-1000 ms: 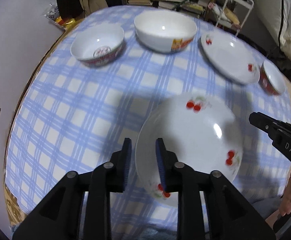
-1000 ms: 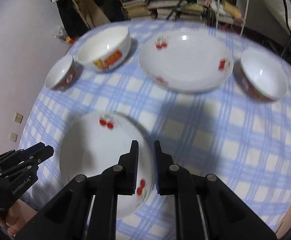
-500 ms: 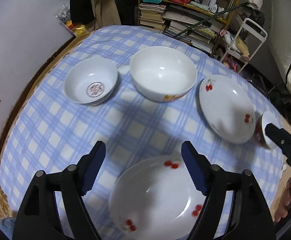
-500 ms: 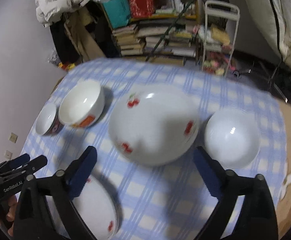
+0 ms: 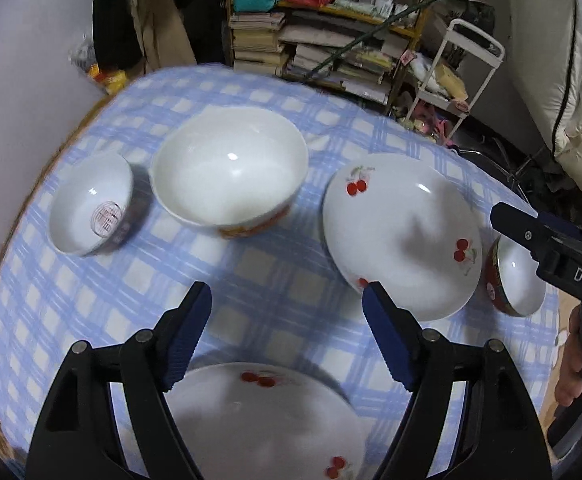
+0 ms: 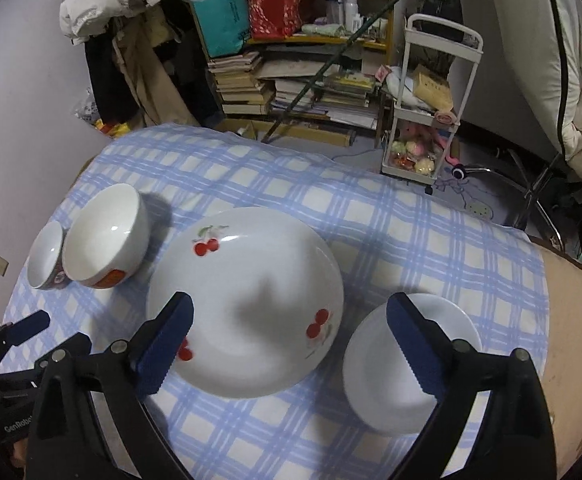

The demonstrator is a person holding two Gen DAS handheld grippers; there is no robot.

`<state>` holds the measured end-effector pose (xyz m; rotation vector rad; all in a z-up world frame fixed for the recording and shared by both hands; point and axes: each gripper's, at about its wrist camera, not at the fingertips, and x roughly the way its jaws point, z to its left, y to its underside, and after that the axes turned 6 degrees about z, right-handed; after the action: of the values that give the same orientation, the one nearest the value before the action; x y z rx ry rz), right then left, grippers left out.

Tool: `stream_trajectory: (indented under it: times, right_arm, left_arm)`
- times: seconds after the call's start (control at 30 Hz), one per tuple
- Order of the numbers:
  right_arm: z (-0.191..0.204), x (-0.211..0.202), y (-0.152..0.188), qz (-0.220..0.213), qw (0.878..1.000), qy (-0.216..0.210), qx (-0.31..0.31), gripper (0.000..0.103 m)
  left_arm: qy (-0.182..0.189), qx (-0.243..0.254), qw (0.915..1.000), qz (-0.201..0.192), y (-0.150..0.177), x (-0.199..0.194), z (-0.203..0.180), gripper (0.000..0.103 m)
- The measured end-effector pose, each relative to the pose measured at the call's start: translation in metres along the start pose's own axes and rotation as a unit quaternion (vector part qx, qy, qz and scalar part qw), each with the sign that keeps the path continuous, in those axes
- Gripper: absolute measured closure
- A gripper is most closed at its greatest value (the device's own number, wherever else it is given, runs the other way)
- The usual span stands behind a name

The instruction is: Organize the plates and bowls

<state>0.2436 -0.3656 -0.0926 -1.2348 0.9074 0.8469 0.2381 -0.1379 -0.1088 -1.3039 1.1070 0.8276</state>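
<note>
A cherry-pattern plate (image 5: 267,412) lies on the checked table right below my open, empty left gripper (image 5: 287,334). A second cherry plate (image 5: 401,232) lies at the right; it also shows in the right wrist view (image 6: 247,300), under my open, empty right gripper (image 6: 289,346). A large white bowl (image 5: 229,170) and a small bowl with a red seal (image 5: 91,208) stand at the back left. A small red-rimmed bowl (image 5: 517,276) sits at the far right, beside the other gripper, and shows in the right wrist view (image 6: 407,364).
The blue checked tablecloth (image 6: 411,232) covers a round table. Behind it stand a shelf of books (image 6: 291,80), a white trolley (image 6: 431,100) and hanging clothes (image 6: 123,40). The white bowl (image 6: 107,236) and small bowl (image 6: 45,256) sit at the table's left edge.
Both grippers let go of the near cherry plate, opened wide and pulled up and back. The plate now lies flat on the table.
</note>
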Motion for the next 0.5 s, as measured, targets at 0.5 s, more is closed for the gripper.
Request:
stream_trajectory:
  times: [0.5]
  right_arm:
    - [-0.026,0.051,-0.028,0.06,0.998,-0.003,-0.014,0.038]
  left_arm:
    - [0.029,-0.004,0.9978,0.059,-0.01,0.065,-0.029,0.029]
